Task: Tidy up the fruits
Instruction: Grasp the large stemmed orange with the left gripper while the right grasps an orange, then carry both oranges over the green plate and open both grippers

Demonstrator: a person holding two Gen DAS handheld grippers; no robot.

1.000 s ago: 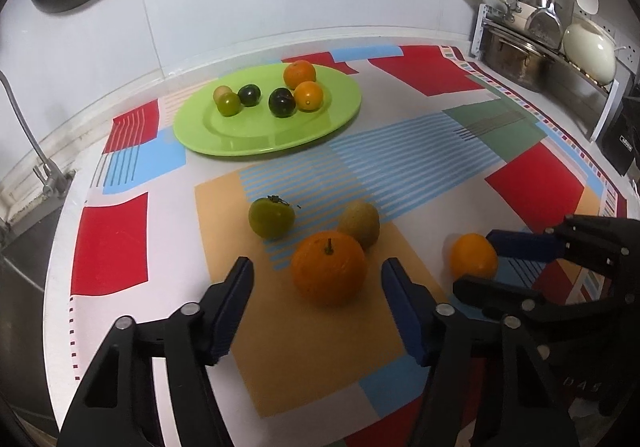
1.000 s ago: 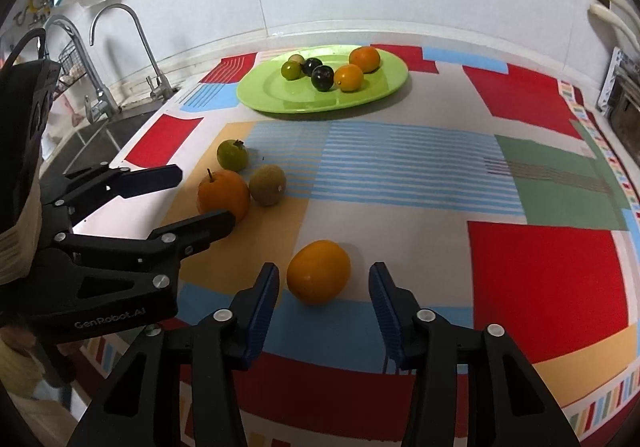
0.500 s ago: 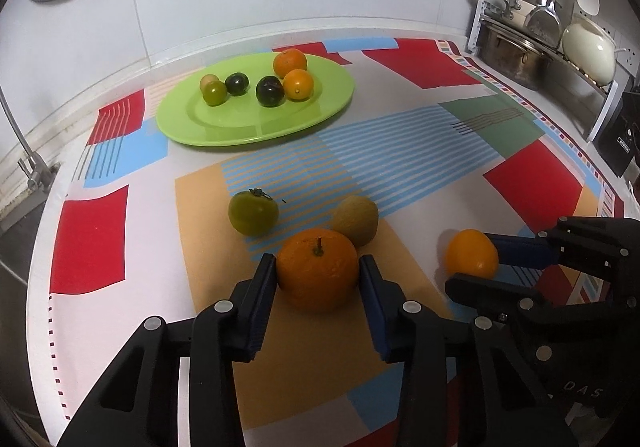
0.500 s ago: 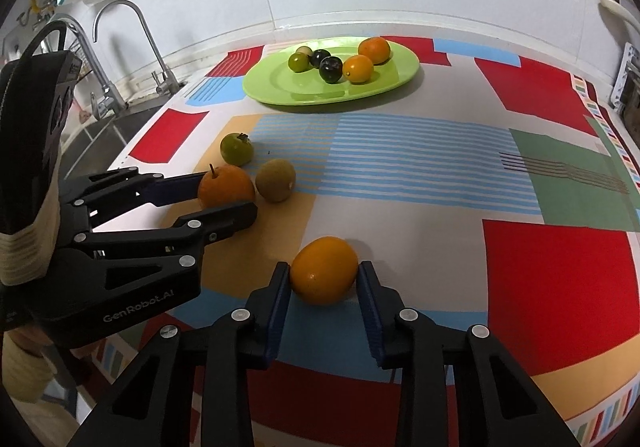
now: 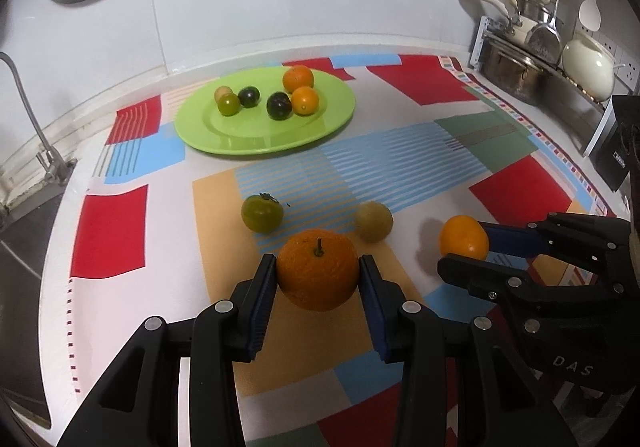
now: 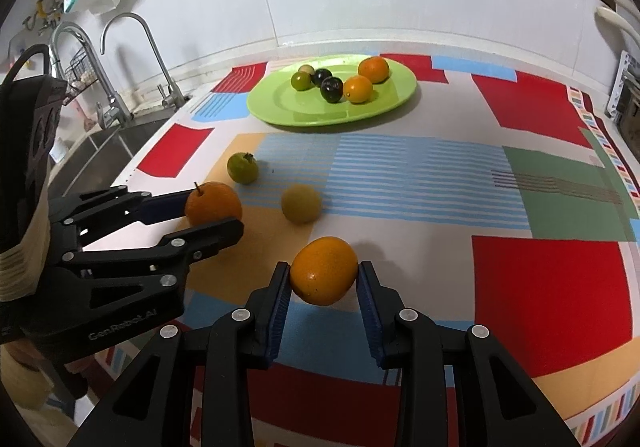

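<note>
**Supervisor:** What did the tongs have when you looked?

**Me:** My left tongs (image 5: 319, 279) were clamped on the large, rough-skinned orange with a short stem (image 5: 318, 274), blue pads pressed to both its sides. My right tongs (image 6: 323, 287) were clamped the same way on the smaller, smooth, glossy orange (image 6: 324, 271). Through each wrist camera I saw the other tool off to the side with its fruit between the fingers.

**Supervisor:** Were the fruits off the desk?

**Me:** I couldn't tell for certain; both sat low over the patchwork cloth of red, blue, tan and green blocks (image 5: 516, 191) covering the desk.

**Supervisor:** And around them?

**Me:** Just beyond the stemmed orange lay a fuzzy brownish-green kiwi (image 5: 373, 221), and to its left a green tomato-like fruit with a dark calyx (image 5: 262, 213), apart from each other. Farther back, near the white wall, stood the oval lime-green plate (image 5: 224, 139). On it I saw two oranges touching, two dark round fruits, a small green one and a pale one behind it.
</note>
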